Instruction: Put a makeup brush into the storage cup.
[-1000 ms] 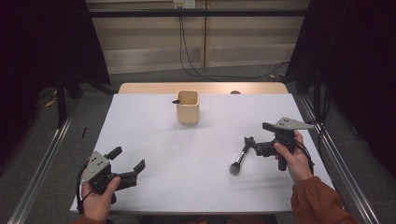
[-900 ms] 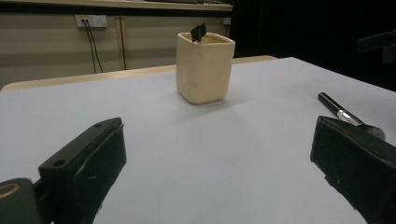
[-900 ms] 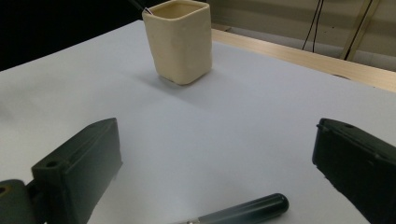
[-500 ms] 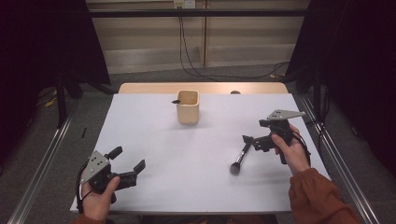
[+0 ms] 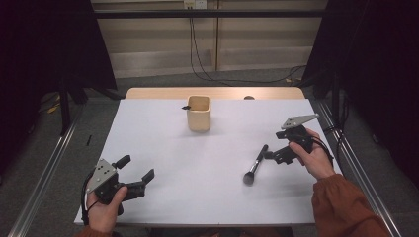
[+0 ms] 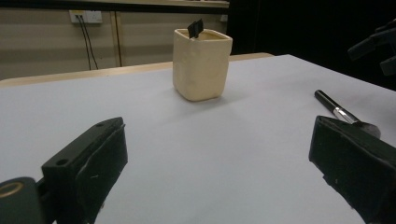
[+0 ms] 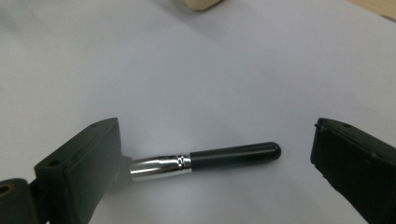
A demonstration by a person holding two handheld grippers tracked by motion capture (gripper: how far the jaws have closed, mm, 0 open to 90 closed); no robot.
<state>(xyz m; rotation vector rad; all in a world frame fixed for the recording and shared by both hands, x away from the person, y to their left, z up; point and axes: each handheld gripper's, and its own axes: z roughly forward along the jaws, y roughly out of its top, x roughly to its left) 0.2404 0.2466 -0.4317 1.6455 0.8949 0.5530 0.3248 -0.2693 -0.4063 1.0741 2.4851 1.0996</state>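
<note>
While the right gripper point(image 5: 274, 154) hangs at the handle end of the makeup brush point(image 5: 255, 165), we read the high view first: the brush lies flat on the white table point(image 5: 197, 197), in front of and to the right of the cream cup point(image 5: 199, 113), its bristle head pointing away from the cup. A small dark item point(image 5: 186, 107) sticks out at the cup's rim. The left gripper point(image 5: 136, 173), jaws spread and holding nothing, rests well in front of and to the left of the cup.

In the left gripper view, we see the cup point(image 6: 201, 64) standing upright between the two spread jaws but far beyond them, the dark item point(image 6: 195, 28) leaning on its rim, and the brush point(image 6: 346, 115) to the right of the cup.

In the right gripper view, we find the jaws wide apart with the brush point(image 7: 205, 159) lying between them, its silver ferrule partly behind the left jaw and its rounded black handle end well short of the right jaw; nothing is clamped.

We judge the risk as follows: the round handle may roll or pivot away if one jaw meets it first, and a grip taken near the very end could let the head droop and catch the cup's rim.
</note>
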